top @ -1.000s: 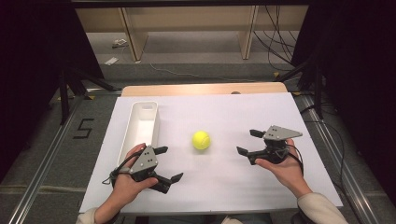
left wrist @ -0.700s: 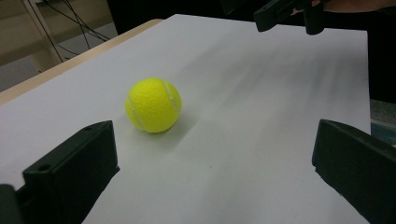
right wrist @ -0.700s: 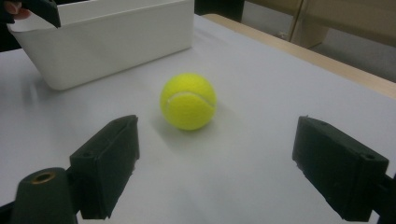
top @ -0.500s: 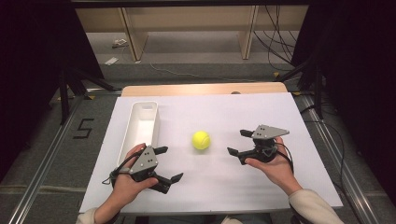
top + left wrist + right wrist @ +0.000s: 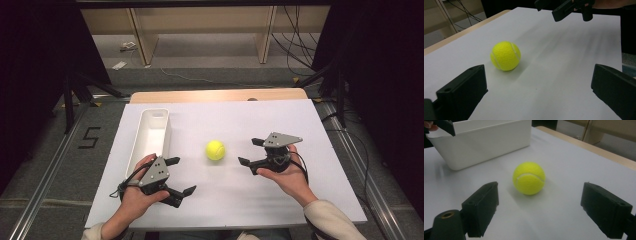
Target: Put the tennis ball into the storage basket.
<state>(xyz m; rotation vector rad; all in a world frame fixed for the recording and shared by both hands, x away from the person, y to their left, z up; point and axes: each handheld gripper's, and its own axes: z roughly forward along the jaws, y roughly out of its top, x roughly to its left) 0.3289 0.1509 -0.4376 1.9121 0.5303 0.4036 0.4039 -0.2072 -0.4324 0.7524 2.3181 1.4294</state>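
Note:
A yellow tennis ball (image 5: 215, 150) lies on the white table (image 5: 300, 125), a little right of a long white bin (image 5: 150, 135). My right gripper (image 5: 251, 152) stands open just right of the ball, jaws pointing at it; in the right gripper view the ball (image 5: 529, 178) sits ahead between the wide jaws, untouched. My left gripper (image 5: 181, 176) rests open near the front edge, left of and nearer than the ball. In the left gripper view the ball (image 5: 505, 55) lies ahead on the left, with the right gripper (image 5: 564, 8) beyond it.
The white bin (image 5: 481, 140) appears to hold nothing and stands lengthwise along the table's left side. A wooden strip (image 5: 215, 95) edges the far side of the table. Shelving legs and cables (image 5: 300, 45) lie on the floor beyond.
My right gripper has moved left across the table toward the ball, staying open. The left gripper and the ball have kept still.

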